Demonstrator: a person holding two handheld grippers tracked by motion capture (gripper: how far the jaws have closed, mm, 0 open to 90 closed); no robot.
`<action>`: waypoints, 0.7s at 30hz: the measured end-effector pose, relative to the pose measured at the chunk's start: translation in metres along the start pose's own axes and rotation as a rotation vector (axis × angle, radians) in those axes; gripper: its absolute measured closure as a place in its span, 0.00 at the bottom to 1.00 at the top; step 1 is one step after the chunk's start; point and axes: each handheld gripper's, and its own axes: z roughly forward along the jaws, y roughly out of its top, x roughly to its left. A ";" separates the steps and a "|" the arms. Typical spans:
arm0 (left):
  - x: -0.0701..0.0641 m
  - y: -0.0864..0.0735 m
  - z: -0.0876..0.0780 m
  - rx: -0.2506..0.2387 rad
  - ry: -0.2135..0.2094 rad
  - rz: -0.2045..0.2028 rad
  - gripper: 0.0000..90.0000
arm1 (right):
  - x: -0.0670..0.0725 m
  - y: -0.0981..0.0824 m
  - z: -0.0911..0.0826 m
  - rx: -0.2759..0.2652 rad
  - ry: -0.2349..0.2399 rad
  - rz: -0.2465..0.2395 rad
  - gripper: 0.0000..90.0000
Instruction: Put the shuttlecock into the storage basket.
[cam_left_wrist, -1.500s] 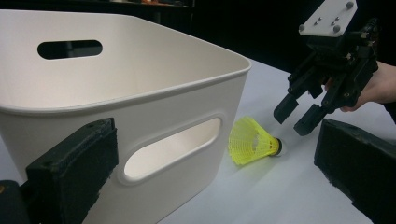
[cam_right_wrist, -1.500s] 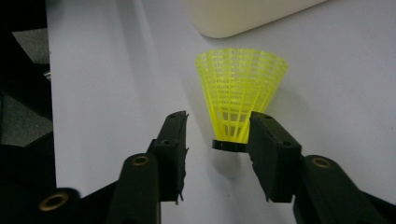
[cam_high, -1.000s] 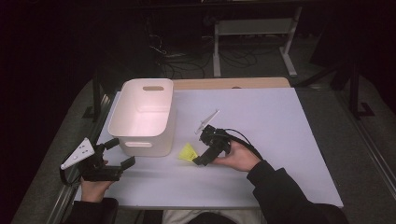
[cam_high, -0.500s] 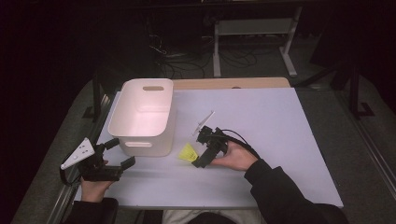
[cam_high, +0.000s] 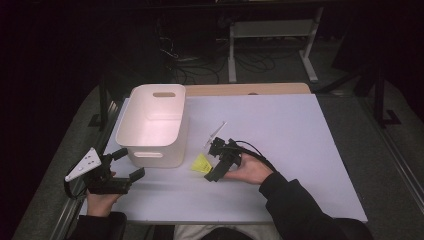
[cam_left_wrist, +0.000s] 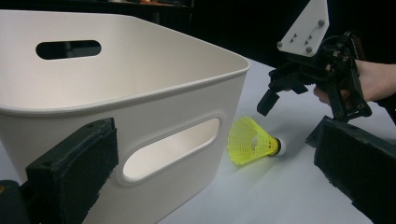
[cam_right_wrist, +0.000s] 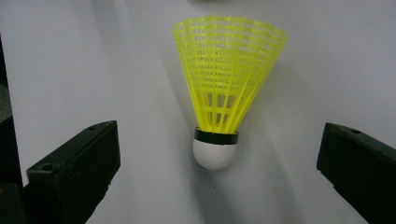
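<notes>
A yellow shuttlecock (cam_high: 201, 163) with a white cork lies on its side on the white table top, just right of the white bin (cam_high: 155, 152). My right gripper (cam_high: 214, 161) points at it from the right. Its jaws have just been opening and now stand wide apart. In the right gripper view the shuttlecock (cam_right_wrist: 229, 74) lies between the jaws of the right gripper (cam_right_wrist: 219, 140), cork toward me, touched by neither pad. My left gripper (cam_high: 129, 163) is open at the bin's near left corner, holding nothing. In the left gripper view the left gripper (cam_left_wrist: 215, 135) faces the bin (cam_left_wrist: 140, 60), with the shuttlecock (cam_left_wrist: 250, 142) and right gripper (cam_left_wrist: 289, 121) beyond.
The white table top (cam_high: 285, 130) stretches right of and behind the right hand. A wooden strip (cam_high: 245, 89) runs along its far edge. A metal stand (cam_high: 270, 30) and cables lie on the dark floor behind.
The right gripper has edged a little left, closer to the shuttlecock. The left gripper, the bin and the shuttlecock have kept still.
</notes>
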 end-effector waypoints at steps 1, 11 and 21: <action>0.000 0.000 0.000 0.000 0.000 0.000 0.00 | 0.000 0.000 0.001 0.004 0.001 0.002 0.00; 0.000 0.000 0.000 0.001 0.000 0.001 0.00 | 0.001 -0.002 0.010 0.024 0.000 -0.004 0.00; 0.000 0.000 0.000 0.001 -0.001 0.000 0.00 | 0.002 -0.004 0.015 0.039 0.002 -0.008 0.13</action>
